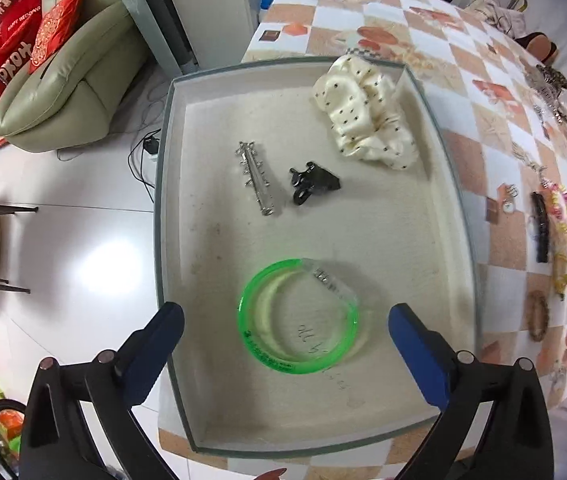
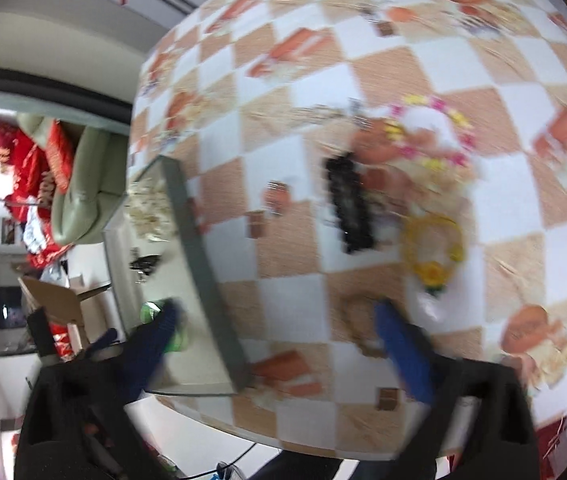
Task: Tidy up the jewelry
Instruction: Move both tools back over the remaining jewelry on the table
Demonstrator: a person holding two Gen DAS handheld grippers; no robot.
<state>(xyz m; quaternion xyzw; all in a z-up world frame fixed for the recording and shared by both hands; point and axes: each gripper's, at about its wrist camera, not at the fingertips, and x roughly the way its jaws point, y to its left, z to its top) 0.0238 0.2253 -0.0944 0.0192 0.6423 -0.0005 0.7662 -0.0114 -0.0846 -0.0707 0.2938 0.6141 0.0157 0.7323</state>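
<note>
A grey tray (image 1: 449, 168) holds a green bangle (image 1: 261, 350), a silver hair clip (image 1: 255, 178), a small black clip (image 1: 313, 182) and a cream dotted scrunchie (image 1: 367, 114). My left gripper (image 1: 285, 322) is open and empty above the bangle. On the checked tablecloth to the right lie a black comb clip (image 2: 349, 204), a pink-yellow bead bracelet (image 2: 431, 132), a yellow bracelet (image 2: 433, 248) and a brown bead bracelet (image 2: 357, 322). My right gripper (image 2: 277, 324) is open and empty, its right finger (image 2: 397, 344) beside the brown bracelet. The right wrist view is blurred.
More trinkets lie along the table's far right side (image 1: 551, 92). The tray (image 2: 199, 248) sits at the table's left edge. A green sofa (image 1: 71, 80) with red cushions and a white floor (image 1: 63, 248) with cables lie beyond.
</note>
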